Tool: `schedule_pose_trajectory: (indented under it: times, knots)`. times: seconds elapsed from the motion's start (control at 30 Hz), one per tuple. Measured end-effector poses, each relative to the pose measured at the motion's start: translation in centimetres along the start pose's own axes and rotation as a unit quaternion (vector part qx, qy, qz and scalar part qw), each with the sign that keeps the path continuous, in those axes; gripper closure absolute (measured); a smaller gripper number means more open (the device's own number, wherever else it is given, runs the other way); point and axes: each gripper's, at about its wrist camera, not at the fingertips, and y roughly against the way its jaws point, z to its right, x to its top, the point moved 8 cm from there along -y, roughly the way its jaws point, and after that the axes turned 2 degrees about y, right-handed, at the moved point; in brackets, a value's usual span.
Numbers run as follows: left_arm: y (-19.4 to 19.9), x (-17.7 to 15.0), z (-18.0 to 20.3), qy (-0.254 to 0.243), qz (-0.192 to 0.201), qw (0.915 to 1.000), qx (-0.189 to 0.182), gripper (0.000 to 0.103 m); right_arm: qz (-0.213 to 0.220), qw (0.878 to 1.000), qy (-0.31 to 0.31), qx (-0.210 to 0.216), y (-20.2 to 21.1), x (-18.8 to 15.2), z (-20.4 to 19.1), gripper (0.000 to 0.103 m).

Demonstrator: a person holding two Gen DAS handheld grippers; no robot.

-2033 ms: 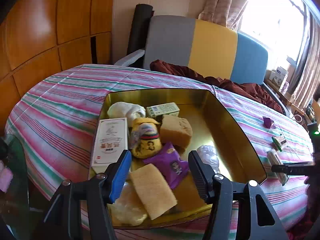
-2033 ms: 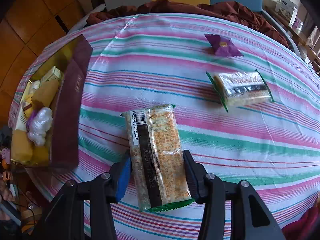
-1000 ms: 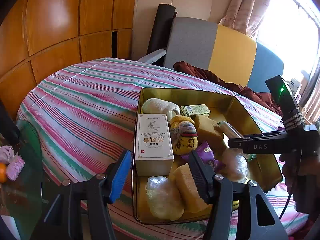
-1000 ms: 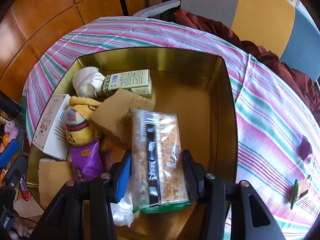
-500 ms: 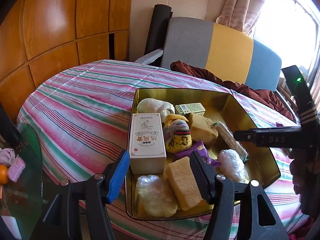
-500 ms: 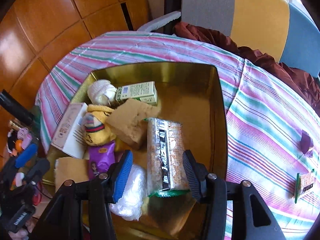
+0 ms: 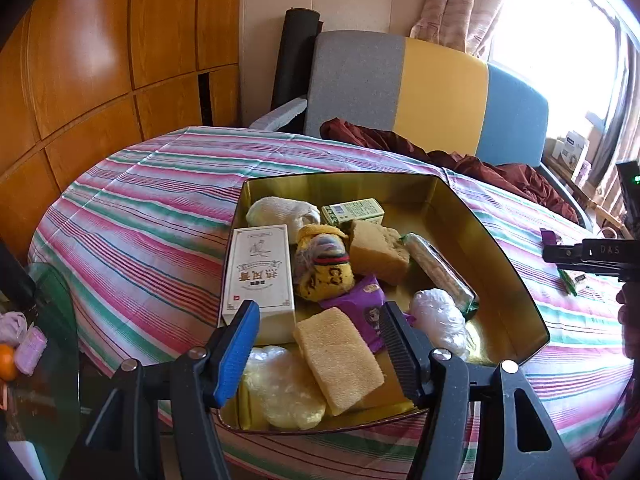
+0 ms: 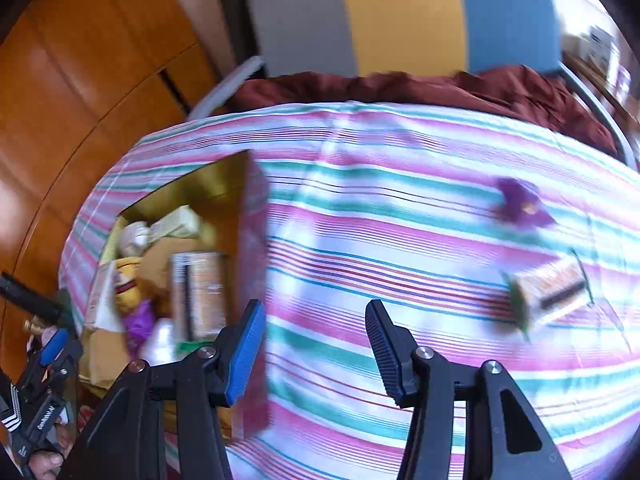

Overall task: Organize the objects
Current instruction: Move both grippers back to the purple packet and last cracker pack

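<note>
A gold tin box point(image 7: 460, 208) sits on the striped tablecloth and holds several items. The long cracker packet point(image 7: 438, 270) lies inside it at the right, and also shows in the right wrist view point(image 8: 198, 294). My left gripper point(image 7: 320, 344) is open and empty, hovering over the box's near edge above a tan sponge point(image 7: 340, 358). My right gripper point(image 8: 314, 344) is open and empty over the tablecloth, right of the box point(image 8: 250, 216). A second cracker packet point(image 8: 550, 290) and a purple sachet point(image 8: 520, 202) lie on the cloth to the right.
The box also holds a white carton point(image 7: 260, 274), a yellow knitted toy point(image 7: 324, 268), a green carton point(image 7: 352, 210) and clear plastic bags point(image 7: 438, 318). A sofa point(image 7: 400, 92) with a dark red cloth stands behind the table. A glass side table point(image 7: 36, 360) is at the left.
My right gripper let go of the long cracker packet in the box, opened, and swung right and back over the tablecloth. My left gripper has stayed near the box's near edge.
</note>
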Motion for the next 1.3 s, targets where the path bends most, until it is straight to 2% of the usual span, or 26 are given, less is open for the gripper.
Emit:
schedule_pose_trajectory:
  times: [0.17, 0.3, 0.47, 0.6, 0.73, 1.1, 1.3]
  knots:
    - [0.0, 0.0, 1.4, -0.017, -0.001, 0.9999, -0.004, 0.039, -0.007, 0.996, -0.080, -0.042, 0.4, -1.5, 7.8, 0.050]
    - [0.1, 0.1, 2.8, -0.034, 0.000, 0.9994, -0.007, 0.039, -0.012, 0.988, -0.141, -0.065, 0.4, -2.1, 12.9, 0.050]
    - [0.1, 0.7, 5.0, -0.061, 0.003, 0.9981, -0.014, 0.038, 0.005, 0.982, -0.168, -0.088, 1.5, -0.8, 16.7, 0.050]
    - [0.0, 1.2, 7.4, -0.080, 0.004, 0.9965, -0.024, 0.038, 0.032, 0.974, -0.205, -0.089, 2.1, -0.6, 19.4, 0.042]
    - [-0.4, 1.8, 10.4, -0.106, 0.005, 0.9935, -0.041, 0.038, 0.013, 0.966, -0.247, -0.074, 1.5, -1.8, 20.9, 0.042]
    - [-1.7, 2.7, 19.6, -0.172, -0.001, 0.9807, -0.093, 0.038, 0.031, 0.956, -0.287, -0.057, 2.6, -1.7, 22.0, 0.042]
    - [-3.7, 2.9, 23.9, -0.183, -0.033, 0.9746, -0.124, 0.038, 0.050, 0.946, -0.315, -0.052, 3.7, -1.6, 23.1, 0.041]
